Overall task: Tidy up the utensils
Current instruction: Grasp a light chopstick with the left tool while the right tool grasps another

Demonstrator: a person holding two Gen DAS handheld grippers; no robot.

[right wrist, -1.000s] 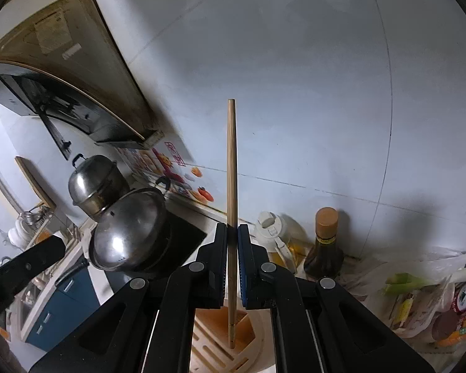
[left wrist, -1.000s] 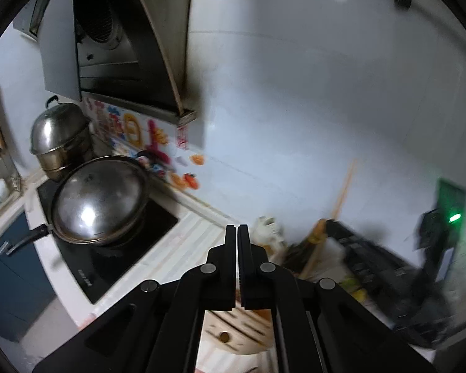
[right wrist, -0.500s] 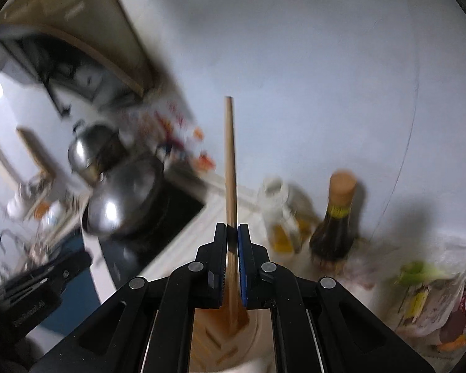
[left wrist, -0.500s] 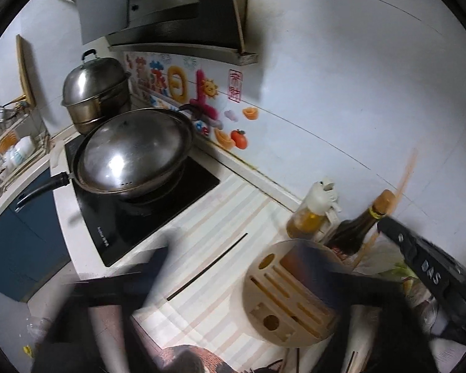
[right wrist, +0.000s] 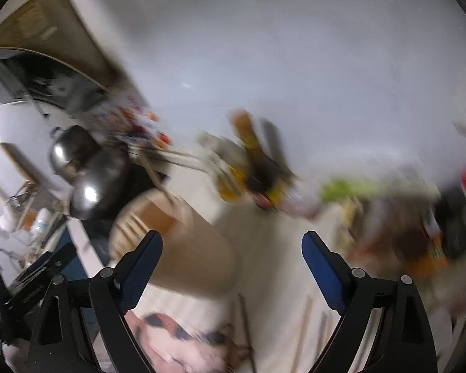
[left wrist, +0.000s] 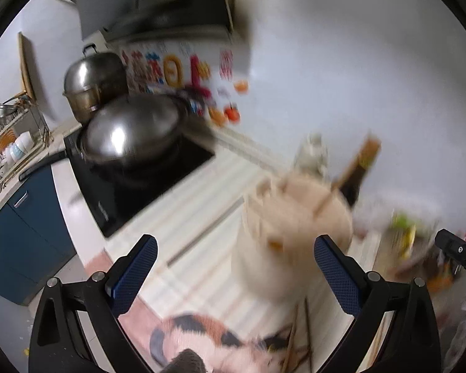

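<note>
Released from the right gripper (right wrist: 231,264), whose empty jaws are opening, the thin wooden chopstick (left wrist: 346,175) leans in the round wooden utensil holder (left wrist: 295,236). Loose chopsticks (right wrist: 304,326) lie lengthwise below the wide, empty left gripper (left wrist: 234,262).

left wrist cam: you're looking down along the fingers at the striped counter (left wrist: 198,217), stove off to the left, wooden utensil holder (left wrist: 295,233) close up
right wrist cam: angled down too, pretty blurry, same holder (right wrist: 177,248) sits lower left
shared: holder, steel pots (left wrist: 130,130) (right wrist: 90,183), white wall
</note>
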